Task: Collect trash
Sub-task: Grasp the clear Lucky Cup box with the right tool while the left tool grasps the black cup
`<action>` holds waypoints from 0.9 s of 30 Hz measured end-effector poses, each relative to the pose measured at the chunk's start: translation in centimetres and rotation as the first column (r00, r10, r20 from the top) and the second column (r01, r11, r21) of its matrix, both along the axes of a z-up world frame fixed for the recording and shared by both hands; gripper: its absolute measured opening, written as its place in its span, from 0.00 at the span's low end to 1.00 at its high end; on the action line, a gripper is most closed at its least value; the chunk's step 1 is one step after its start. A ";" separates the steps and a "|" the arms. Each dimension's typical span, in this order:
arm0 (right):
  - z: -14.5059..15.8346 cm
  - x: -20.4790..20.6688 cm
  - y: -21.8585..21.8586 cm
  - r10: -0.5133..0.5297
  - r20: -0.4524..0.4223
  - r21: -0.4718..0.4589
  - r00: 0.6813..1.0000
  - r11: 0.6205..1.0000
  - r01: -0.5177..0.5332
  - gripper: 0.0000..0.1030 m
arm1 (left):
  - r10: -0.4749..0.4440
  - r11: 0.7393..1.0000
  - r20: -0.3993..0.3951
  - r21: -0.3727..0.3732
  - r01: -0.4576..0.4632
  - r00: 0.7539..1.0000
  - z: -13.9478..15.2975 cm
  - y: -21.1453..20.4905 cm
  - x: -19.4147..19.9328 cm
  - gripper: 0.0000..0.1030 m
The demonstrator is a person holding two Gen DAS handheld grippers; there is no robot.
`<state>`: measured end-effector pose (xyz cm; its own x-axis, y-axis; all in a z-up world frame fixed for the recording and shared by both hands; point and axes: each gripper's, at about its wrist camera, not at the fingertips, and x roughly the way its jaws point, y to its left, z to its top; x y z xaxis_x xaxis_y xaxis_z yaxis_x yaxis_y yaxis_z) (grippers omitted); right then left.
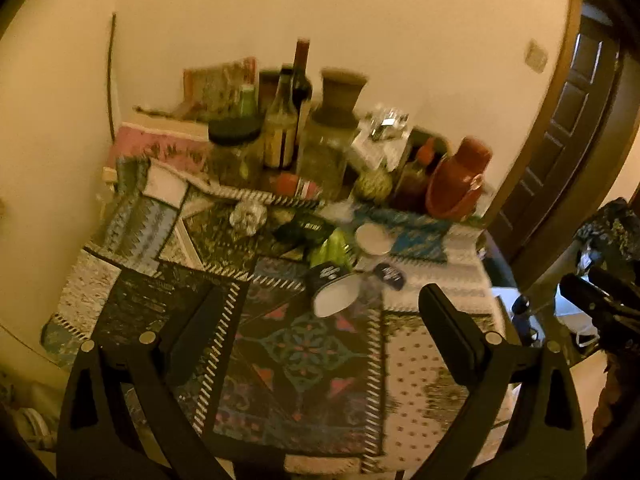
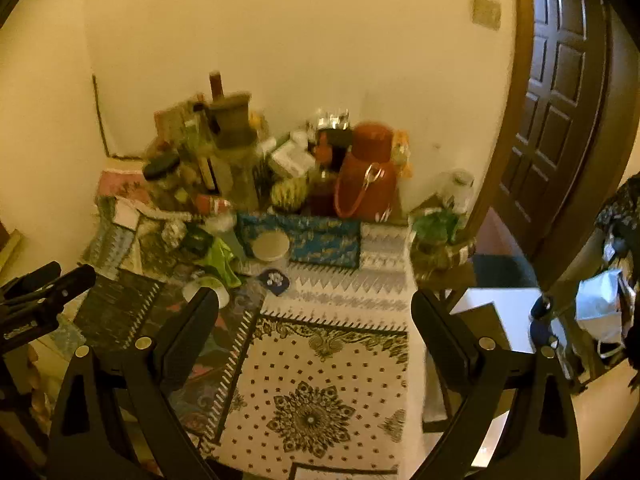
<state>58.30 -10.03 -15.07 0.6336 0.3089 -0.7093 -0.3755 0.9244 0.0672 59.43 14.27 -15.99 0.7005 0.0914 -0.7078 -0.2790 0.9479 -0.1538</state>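
A table with a patchwork cloth holds trash mid-table: a tipped paper cup, a green wrapper, a crumpled foil ball, a round white lid, a dark small wrapper and a black packet. My left gripper is open and empty, above the near part of the table; it also shows in the right wrist view. My right gripper is open and empty, to its right; it also shows in the left wrist view.
Bottles and jars and a red thermos crowd the table's back by the wall. A small side stand with a green plant sits right of the table. A dark door and a white bag are at the right.
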 end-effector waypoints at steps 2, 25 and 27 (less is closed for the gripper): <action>-1.4 1.2 1.1 0.010 -0.028 -0.017 1.000 1.000 -0.010 0.93 | -0.021 1.000 -0.042 -0.019 0.021 0.999 -2.1 1.1 1.6 0.96; -17.3 13.0 14.5 0.290 -0.321 -0.255 0.901 0.890 -0.378 0.92 | -0.196 0.974 -0.294 -0.173 0.150 0.935 -15.3 4.1 11.4 0.42; -17.2 13.7 14.7 0.290 -0.330 -0.237 0.899 0.896 -0.376 0.92 | -0.201 0.973 -0.304 -0.175 0.152 0.931 -15.5 4.0 11.7 0.34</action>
